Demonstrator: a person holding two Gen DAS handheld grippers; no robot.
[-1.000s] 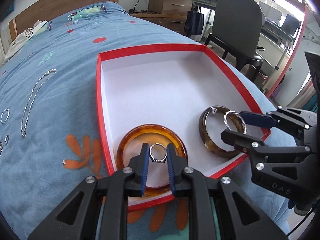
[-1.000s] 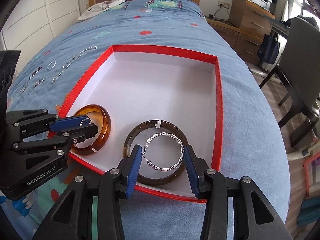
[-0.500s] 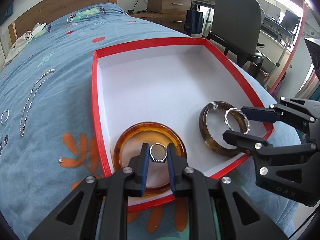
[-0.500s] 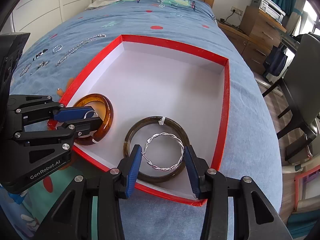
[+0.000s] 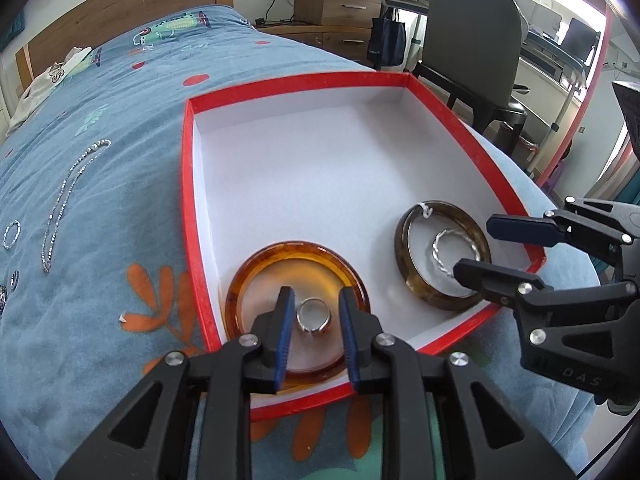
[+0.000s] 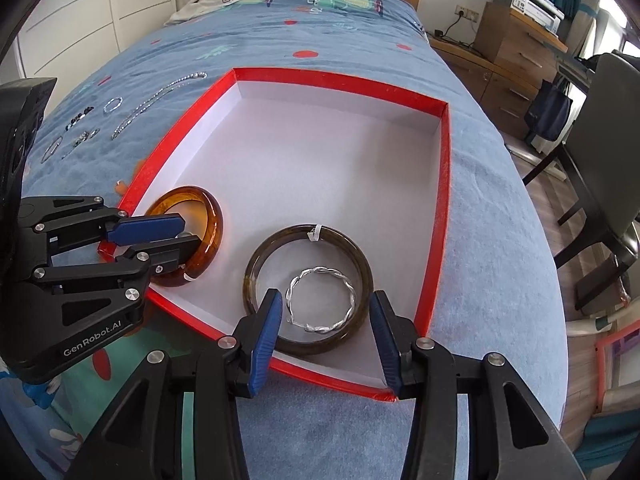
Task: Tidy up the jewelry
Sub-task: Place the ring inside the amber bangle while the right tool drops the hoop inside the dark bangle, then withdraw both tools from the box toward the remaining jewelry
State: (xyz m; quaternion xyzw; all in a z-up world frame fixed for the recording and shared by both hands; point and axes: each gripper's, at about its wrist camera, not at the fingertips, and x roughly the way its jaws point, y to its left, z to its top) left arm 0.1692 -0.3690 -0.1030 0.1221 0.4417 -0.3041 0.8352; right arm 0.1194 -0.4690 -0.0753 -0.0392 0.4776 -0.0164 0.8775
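A red-rimmed white box lies on the bed. An amber bangle lies in its near left part, with a small silver ring inside it. My left gripper is open around the ring, its pads apart from it. A dark brown bangle lies to the right with a twisted silver bracelet inside it. My right gripper is open, its pads on either side of the bracelet.
A silver chain necklace, a small bracelet and several small pieces lie on the blue bedspread left of the box. A dark chair and wooden drawers stand beside the bed.
Both grippers have opened. The ring now lies inside the amber bangle and the twisted bracelet inside the brown bangle, both let go. Both grippers drew back slightly.
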